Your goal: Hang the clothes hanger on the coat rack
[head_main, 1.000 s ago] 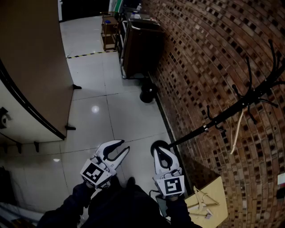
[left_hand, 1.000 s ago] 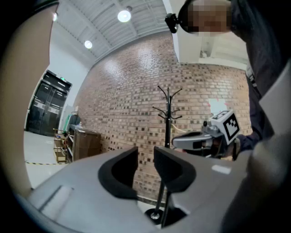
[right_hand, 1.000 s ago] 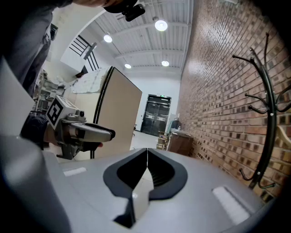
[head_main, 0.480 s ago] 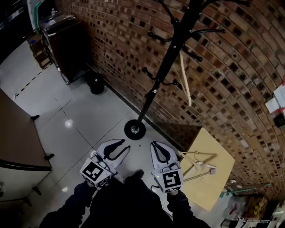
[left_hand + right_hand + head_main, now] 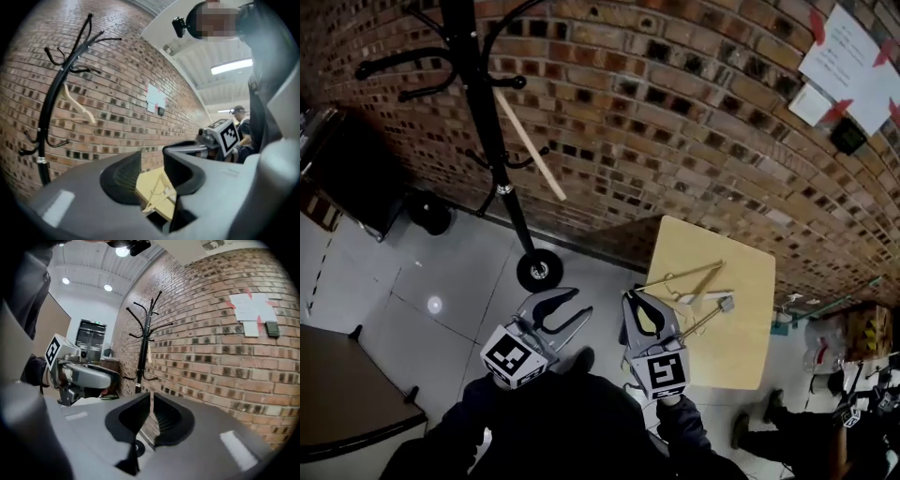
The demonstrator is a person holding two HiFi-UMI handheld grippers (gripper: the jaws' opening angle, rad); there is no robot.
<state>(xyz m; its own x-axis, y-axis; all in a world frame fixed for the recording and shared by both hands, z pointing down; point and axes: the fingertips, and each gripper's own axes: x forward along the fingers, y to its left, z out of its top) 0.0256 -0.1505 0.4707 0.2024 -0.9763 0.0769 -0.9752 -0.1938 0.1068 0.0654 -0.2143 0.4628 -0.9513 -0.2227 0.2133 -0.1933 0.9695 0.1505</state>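
A black coat rack [image 5: 478,94] stands against the brick wall, and a wooden hanger [image 5: 530,145] hangs from one arm. More wooden hangers [image 5: 689,277] lie on a small wooden table [image 5: 741,272], just ahead of my right gripper [image 5: 633,298]. That gripper's jaws are starting to open, only a thin slit apart [image 5: 151,397], with nothing in it. My left gripper [image 5: 579,305] is over the floor near the rack's base, its jaws opening and empty [image 5: 151,157]. Through them show the table [image 5: 143,185] and hangers [image 5: 157,194]. The rack [image 5: 51,93] [image 5: 143,343] shows in both gripper views.
Papers [image 5: 853,56] are pinned on the brick wall at upper right. A black bin [image 5: 427,211] sits on the floor left of the rack's round base [image 5: 539,272]. A brown desk [image 5: 347,394] fills the lower left. A person [image 5: 797,431] is low at the right, past the table.
The view has swung right: the rack slid to the upper left and the table with hangers came in front of the grippers. The left jaws stand wider apart than before.
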